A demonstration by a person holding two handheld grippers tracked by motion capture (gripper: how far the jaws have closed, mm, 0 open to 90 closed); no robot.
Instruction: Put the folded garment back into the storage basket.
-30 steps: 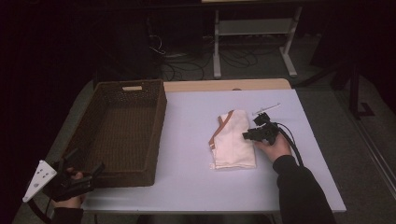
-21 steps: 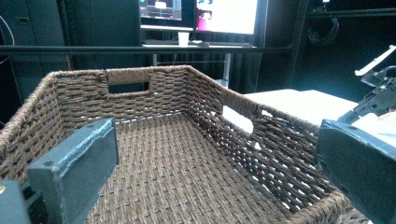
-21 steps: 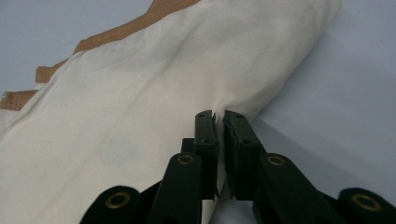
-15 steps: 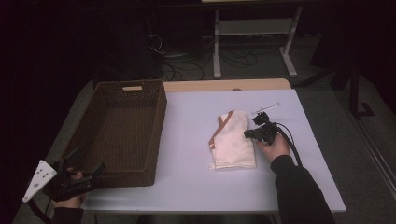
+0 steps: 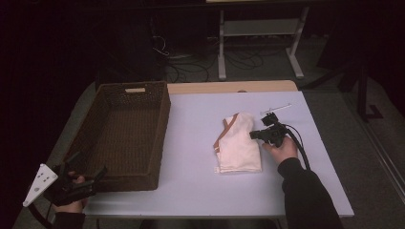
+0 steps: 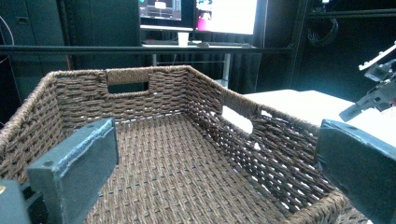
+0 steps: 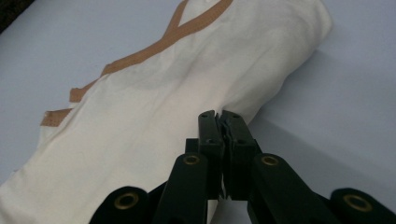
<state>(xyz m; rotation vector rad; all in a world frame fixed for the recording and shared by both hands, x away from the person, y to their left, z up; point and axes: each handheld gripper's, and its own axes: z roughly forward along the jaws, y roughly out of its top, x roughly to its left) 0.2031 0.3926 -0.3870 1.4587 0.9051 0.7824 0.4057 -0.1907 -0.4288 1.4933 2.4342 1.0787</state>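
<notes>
1. Two tongs at work: the left tongs (image 5: 79, 183), at the lower left of the high view, wait apart beside the near corner of the dark brown woven wicker basket (image 5: 125, 131).
2. Right tongs (image 5: 255, 135) have just closed, clamped on the folded cream cloth with tan trim's (image 5: 239, 149) right edge, apparently for lifting.
3. Cloth lies mid-frame on the pale bench (image 5: 191, 143).
</notes>
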